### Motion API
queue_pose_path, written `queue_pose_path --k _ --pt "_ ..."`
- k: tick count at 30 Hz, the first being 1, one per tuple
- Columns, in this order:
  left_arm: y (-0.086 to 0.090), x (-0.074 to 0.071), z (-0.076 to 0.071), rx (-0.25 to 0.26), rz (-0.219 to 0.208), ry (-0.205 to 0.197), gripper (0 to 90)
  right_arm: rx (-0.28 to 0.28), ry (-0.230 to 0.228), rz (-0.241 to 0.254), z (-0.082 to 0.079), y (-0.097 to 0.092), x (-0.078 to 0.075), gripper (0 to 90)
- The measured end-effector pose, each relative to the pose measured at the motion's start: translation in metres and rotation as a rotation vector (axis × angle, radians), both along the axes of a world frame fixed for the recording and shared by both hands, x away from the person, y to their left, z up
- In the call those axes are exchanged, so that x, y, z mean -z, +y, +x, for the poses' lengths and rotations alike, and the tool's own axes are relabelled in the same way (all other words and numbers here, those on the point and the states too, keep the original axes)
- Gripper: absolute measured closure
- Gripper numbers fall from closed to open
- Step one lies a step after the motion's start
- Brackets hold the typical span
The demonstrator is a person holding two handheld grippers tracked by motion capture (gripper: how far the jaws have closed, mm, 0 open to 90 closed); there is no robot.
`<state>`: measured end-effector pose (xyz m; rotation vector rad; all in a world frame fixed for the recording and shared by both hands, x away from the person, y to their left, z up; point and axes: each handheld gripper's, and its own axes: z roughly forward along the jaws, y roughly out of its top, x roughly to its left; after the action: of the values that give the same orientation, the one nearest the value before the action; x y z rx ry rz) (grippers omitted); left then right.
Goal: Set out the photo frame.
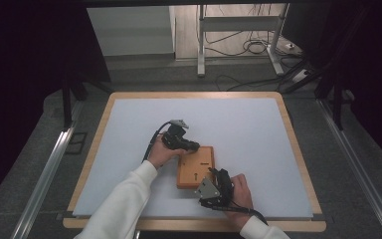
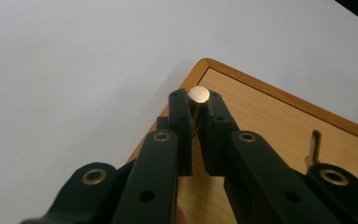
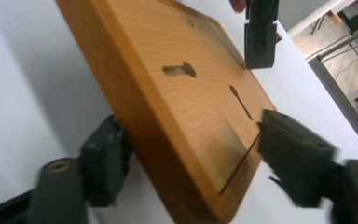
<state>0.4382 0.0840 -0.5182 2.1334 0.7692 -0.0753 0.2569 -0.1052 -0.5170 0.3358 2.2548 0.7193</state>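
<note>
While the left gripper (image 2: 196,116) is pinching a metal pin (image 2: 199,94) over the wooden board's (image 1: 195,167) corner, the right gripper's (image 3: 191,154) fingers (image 3: 103,161) are straddling its near end, apart.

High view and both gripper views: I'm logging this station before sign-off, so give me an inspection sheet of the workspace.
Surface: white mat on a wood-edged table.
Job's things: wooden board lying flat with keyhole slots; small metal pin.
Clutter: nothing seen.
Grippers: left gripper shut on the metal pin at the board's far corner; right gripper straddles the board's near edge, grip not clear.
Cables: one trails from each gripper; more lie on the floor.
Surroundings: metal frame legs, dark curtains.
</note>
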Motion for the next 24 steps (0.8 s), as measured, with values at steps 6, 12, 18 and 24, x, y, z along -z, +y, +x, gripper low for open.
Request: queue_pose_path --k 6,12,18,24 --pt "-0.001 0.000 -0.001 -0.012 0.014 -0.021 84.9 -0.010 -0.013 -0.001 0.002 -0.002 -0.008 38.7" --pt "0.001 0.002 0.000 -0.035 -0.009 -0.021 83.7 0.008 -0.052 -0.008 0.005 -0.004 -0.017 44.1" --pt "0.001 0.000 -0.002 -0.035 -0.001 -0.049 78.5 -0.002 -0.049 -0.010 0.007 -0.005 -0.022 45.8" --pt "0.015 -0.003 -0.012 -0.104 -0.013 -0.106 54.8 -0.012 -0.036 -0.006 0.007 -0.005 -0.020 46.6"
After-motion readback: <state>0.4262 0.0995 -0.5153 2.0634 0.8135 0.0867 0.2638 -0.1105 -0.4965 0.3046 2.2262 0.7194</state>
